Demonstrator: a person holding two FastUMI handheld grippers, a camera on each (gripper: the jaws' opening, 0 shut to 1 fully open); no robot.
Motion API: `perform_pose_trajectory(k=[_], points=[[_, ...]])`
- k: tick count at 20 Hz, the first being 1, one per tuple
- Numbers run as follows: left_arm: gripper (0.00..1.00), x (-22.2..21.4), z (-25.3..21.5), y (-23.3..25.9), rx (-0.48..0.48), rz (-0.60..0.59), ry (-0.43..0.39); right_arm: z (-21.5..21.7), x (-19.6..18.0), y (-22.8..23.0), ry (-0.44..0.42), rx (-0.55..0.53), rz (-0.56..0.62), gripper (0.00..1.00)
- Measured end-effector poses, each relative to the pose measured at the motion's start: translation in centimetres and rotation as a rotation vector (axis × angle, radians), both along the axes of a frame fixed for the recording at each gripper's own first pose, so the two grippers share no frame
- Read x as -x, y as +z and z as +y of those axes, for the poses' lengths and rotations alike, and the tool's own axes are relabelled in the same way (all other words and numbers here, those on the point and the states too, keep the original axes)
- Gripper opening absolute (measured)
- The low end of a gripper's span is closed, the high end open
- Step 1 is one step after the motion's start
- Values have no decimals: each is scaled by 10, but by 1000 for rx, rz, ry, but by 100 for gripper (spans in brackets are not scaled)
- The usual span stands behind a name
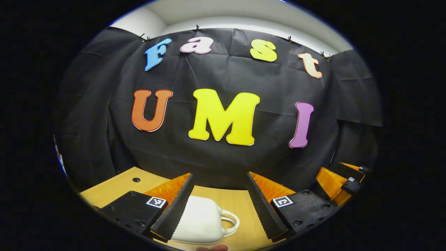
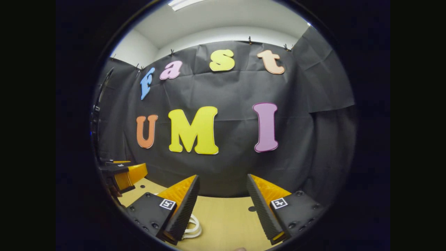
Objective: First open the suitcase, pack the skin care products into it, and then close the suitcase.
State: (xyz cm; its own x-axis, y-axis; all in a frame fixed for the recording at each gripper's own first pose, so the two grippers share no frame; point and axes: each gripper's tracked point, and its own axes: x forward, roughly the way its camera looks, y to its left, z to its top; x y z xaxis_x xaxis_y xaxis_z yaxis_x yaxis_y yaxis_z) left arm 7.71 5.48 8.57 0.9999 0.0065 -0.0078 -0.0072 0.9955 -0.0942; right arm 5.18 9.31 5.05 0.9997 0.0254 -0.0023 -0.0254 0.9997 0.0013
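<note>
A small white suitcase (image 1: 200, 219) lies shut on the wooden table (image 1: 115, 190), its looped handle (image 1: 232, 223) pointing right. My left gripper (image 1: 219, 175) hovers open above it, with the case low between its fingers and untouched. To its right the right gripper (image 1: 343, 179) shows at the edge of the left gripper view. In the right gripper view my right gripper (image 2: 223, 177) is open over bare table (image 2: 226, 216), and the white handle (image 2: 193, 226) peeks out beside its left finger. The left gripper (image 2: 123, 174) appears farther off at the left.
The black cloth wall stands close behind the table's far edge. Small round holes mark the tabletop (image 1: 136, 180) (image 2: 252, 208). A fingertip (image 1: 212, 248) shows at the bottom edge, in front of the suitcase.
</note>
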Motion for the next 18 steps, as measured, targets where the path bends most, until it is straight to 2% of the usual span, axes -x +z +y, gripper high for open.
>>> perform_pose_trajectory(k=[1, 2, 3, 18], points=[[95, 1, 1, 3, -6, -3, 2, -1, 0, 0, -3, 0, 0, 80], [100, 0, 1, 2, -12, -8, 0, -1, 0, 0, -6, 1, 0, 80], [95, -1, 2, 3, -19, -14, 0, 0, 0, 1, -4, 1, -2, 80], [95, 0, -6, 7, -82, -30, -21, 3, 6, 1, 9, 15, 7, 80]])
